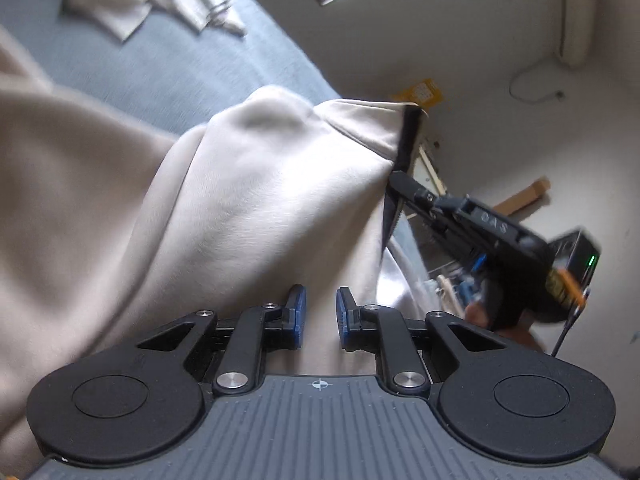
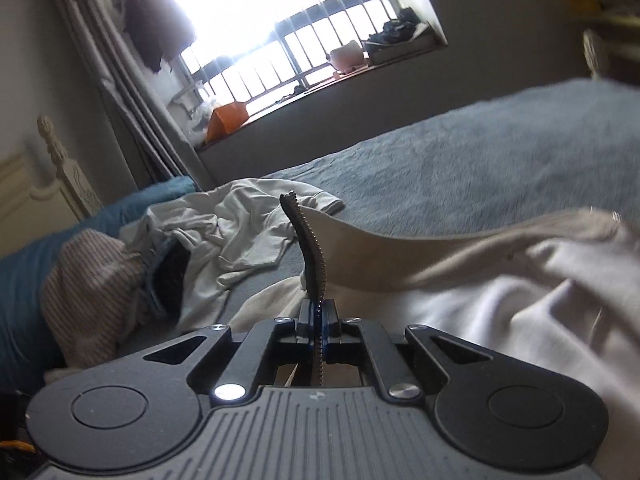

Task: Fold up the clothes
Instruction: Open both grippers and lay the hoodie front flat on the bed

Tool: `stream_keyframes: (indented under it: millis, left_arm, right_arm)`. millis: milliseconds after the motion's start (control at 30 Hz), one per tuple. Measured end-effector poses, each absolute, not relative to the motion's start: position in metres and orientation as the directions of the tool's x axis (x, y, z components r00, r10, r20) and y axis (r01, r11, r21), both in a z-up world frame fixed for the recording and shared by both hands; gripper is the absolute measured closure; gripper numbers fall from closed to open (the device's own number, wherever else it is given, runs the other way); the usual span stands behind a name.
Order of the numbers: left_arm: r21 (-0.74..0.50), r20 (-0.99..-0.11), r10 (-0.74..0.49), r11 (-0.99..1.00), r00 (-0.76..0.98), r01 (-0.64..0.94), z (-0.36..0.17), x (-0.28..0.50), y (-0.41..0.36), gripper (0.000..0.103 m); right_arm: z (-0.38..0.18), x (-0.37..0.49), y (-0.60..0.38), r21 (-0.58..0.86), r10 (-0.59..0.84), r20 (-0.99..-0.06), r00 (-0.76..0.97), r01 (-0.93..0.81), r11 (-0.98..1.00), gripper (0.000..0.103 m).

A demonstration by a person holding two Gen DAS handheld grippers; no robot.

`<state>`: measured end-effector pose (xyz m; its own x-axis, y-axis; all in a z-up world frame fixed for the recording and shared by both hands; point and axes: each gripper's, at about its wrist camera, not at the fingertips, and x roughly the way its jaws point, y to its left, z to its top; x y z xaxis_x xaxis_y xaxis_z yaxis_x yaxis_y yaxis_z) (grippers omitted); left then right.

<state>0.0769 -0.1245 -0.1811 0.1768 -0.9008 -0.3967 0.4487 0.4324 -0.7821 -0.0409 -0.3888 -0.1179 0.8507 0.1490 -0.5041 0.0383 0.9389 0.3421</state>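
1. The right gripper [image 2: 318, 320] is pinched on the black zipper edge [image 2: 314, 256] of the cream jacket [image 2: 500, 292], lifting that front panel so it can be laid over.
2. The left gripper [image 1: 321, 316] is spread, with cloth between its pads [image 1: 298, 312]; it is likely ready to grip.
3. The jacket hangs above the grey-blue bed [image 2: 480, 152]; a white shirt [image 2: 240, 224] waits beyond.

The bed [image 2: 480, 152] has a grey-blue fleece cover. On it lie a cream zip-up garment [image 2: 500, 280], a crumpled white shirt [image 2: 240, 232], a striped cloth [image 2: 88, 280] and a blue pillow [image 2: 24, 280] near the headboard [image 2: 24, 176].
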Motion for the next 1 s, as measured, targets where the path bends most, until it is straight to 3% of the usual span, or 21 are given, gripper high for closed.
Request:
stream_keyframes:
  millis: [267,467,567,667,700,733,767,833,1000]
  left_arm:
    - [-0.558,-0.498,-0.846,0.481,0.191,0.676,-0.170,0.060,-0.167,0.087]
    - [-0.411,-0.576,-0.790,0.501,0.209,0.762,-0.189,0.044,-0.187,0.087]
    - [-0.354,-0.578,-0.783,0.494,0.229,0.794,-0.194,0.036,-0.189,0.087]
    - [-0.355,-0.580,-0.783,0.491,0.225,0.795,-0.194,0.037,-0.188,0.086]
    - [-0.358,-0.580,-0.784,0.490,0.222,0.795,-0.194,0.037,-0.188,0.086]
    - [-0.358,-0.580,-0.784,0.488,0.220,0.796,-0.194,0.036,-0.187,0.086]
    - [-0.359,-0.581,-0.784,0.489,0.219,0.795,-0.194,0.036,-0.186,0.086]
    - [-0.361,-0.582,-0.783,0.490,0.219,0.794,-0.195,0.037,-0.187,0.086]
    - [-0.379,-0.577,-0.787,0.493,0.216,0.783,-0.196,0.040,-0.187,0.086]
  right_arm:
    - [-0.122,-0.010,-0.329,-0.198,-0.053,-0.631,0.774,-0.094,0.976,0.100]
    - [-0.160,0.010,-0.318,-0.318,-0.134,-0.690,0.712,-0.132,0.939,0.100]
    - [-0.183,0.020,-0.325,-0.266,-0.131,-0.737,0.663,-0.107,0.958,0.099]
    - [-0.189,0.022,-0.347,-0.103,-0.071,-0.760,0.646,-0.012,0.995,0.096]
    - [-0.184,0.018,-0.358,-0.037,-0.045,-0.762,0.646,0.026,0.999,0.094]
    - [-0.179,0.014,-0.370,0.028,-0.020,-0.763,0.646,0.064,0.998,0.083]
    - [-0.174,0.009,-0.381,0.094,0.006,-0.762,0.648,0.101,0.990,0.076]
    - [-0.162,-0.012,-0.406,0.195,0.042,-0.751,0.659,0.161,0.968,0.072]
    - [-0.135,-0.105,-0.459,0.444,0.130,-0.689,0.713,0.273,0.853,0.070]
